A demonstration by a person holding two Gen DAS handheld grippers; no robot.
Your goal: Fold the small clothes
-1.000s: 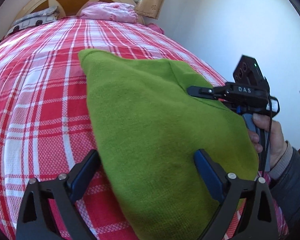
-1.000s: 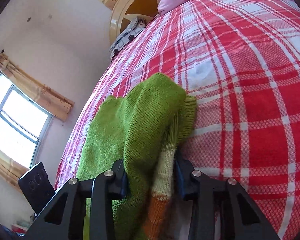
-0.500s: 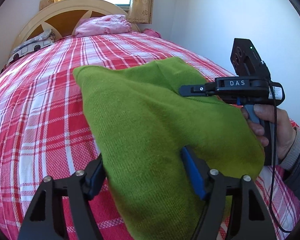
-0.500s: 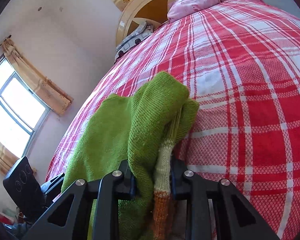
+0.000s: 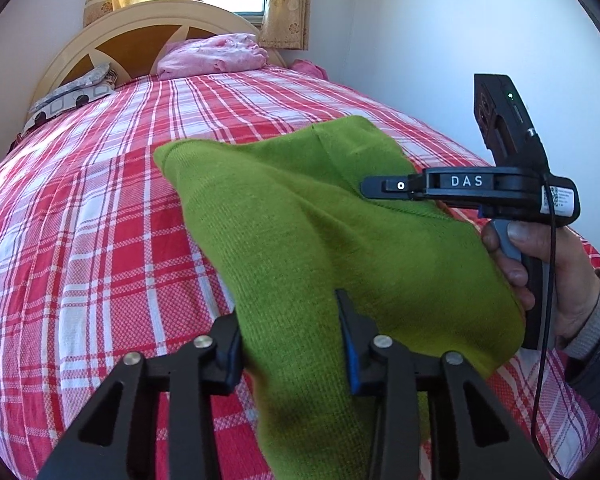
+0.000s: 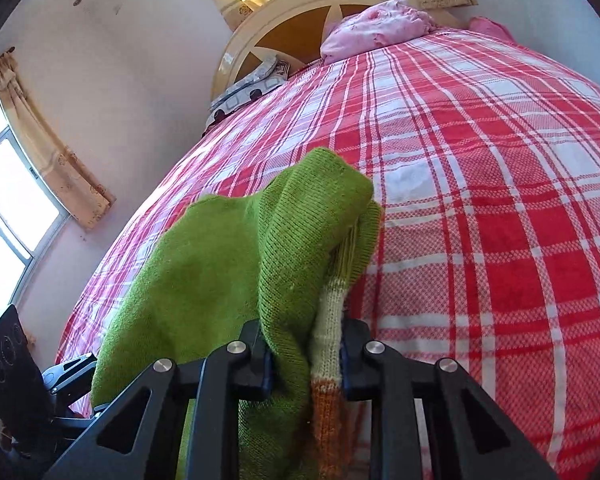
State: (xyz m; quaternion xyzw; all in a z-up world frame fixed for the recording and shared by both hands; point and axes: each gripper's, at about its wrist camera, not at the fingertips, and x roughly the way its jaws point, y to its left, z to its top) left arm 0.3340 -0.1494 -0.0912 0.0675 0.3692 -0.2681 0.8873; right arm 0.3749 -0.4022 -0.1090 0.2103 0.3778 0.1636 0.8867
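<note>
A green knitted sweater (image 5: 320, 232) lies on the red and white checked bedspread (image 5: 100, 240), its near edge raised. My left gripper (image 5: 290, 340) has the sweater's near edge bunched between its blue pads, and its jaws are closing on the fabric. My right gripper (image 6: 306, 356) is shut on a folded part of the sweater (image 6: 220, 260) together with a cream and orange striped cuff (image 6: 328, 320). In the left wrist view the right gripper (image 5: 380, 188) reaches over the sweater's right side, held by a person's hand (image 5: 540, 272). The left gripper's body (image 6: 72, 368) shows at the lower left.
A cream and brown headboard (image 5: 140, 36) stands at the far end, with a pink bundle (image 5: 212, 56) and a patterned pillow (image 5: 72, 96) before it. Curtained windows (image 6: 16, 200) are on the left wall. A white wall (image 5: 420, 60) runs along the bed's right side.
The left jaws have closed from wide apart onto the sweater's near edge. Both grippers have risen a little with the fabric. The right jaws have narrowed slightly on their fold.
</note>
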